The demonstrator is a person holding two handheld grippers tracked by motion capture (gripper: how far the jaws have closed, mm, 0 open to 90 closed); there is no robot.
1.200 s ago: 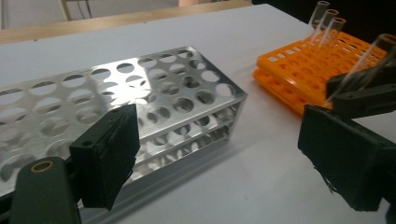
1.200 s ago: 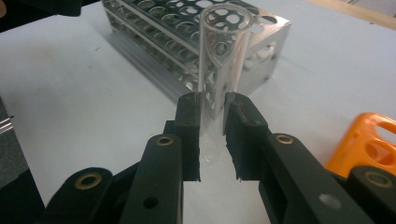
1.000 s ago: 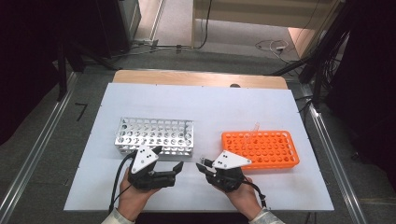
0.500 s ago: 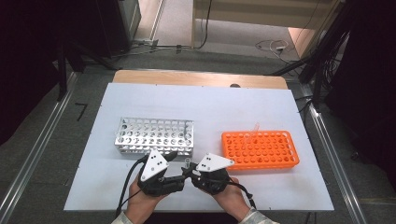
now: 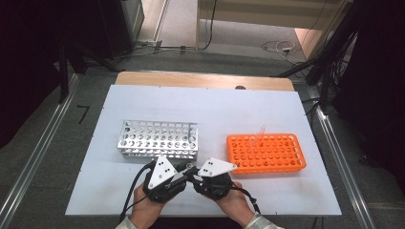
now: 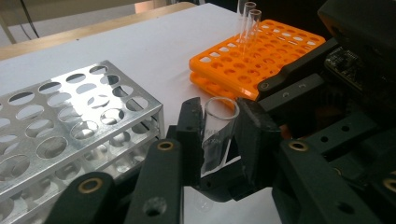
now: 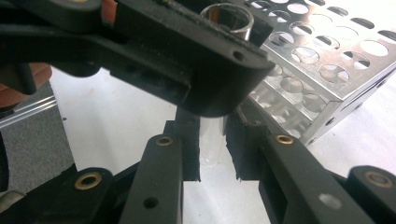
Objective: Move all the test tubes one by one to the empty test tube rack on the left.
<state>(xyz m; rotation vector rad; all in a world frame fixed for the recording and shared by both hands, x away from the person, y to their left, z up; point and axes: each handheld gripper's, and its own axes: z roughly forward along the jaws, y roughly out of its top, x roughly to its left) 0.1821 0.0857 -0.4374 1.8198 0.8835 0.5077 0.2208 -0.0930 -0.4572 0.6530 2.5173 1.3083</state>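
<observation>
A clear glass test tube [image 6: 218,135] stands upright between both grippers at the table's front middle. My left gripper [image 6: 219,140] has just been closing its jaws, and its pads now press on the tube's upper part, just under the open rim [image 6: 222,108]. My right gripper [image 7: 212,151] is shut on the tube's rounded lower end [image 7: 210,144]. In the high view the left gripper [image 5: 187,171] and the right gripper [image 5: 194,175] meet tip to tip. The left gripper's jaw crosses the top of the right gripper view.
A metal tube rack [image 5: 157,138] with empty holes stands just beyond the left hand. An orange rack [image 5: 266,152] at the right holds two clear tubes [image 6: 247,23] near its far edge. The white table top [image 5: 215,109] ends just behind the hands.
The right gripper has come left from the orange rack to meet the left one at the front middle. The left jaws, open before, have closed around the tube.
</observation>
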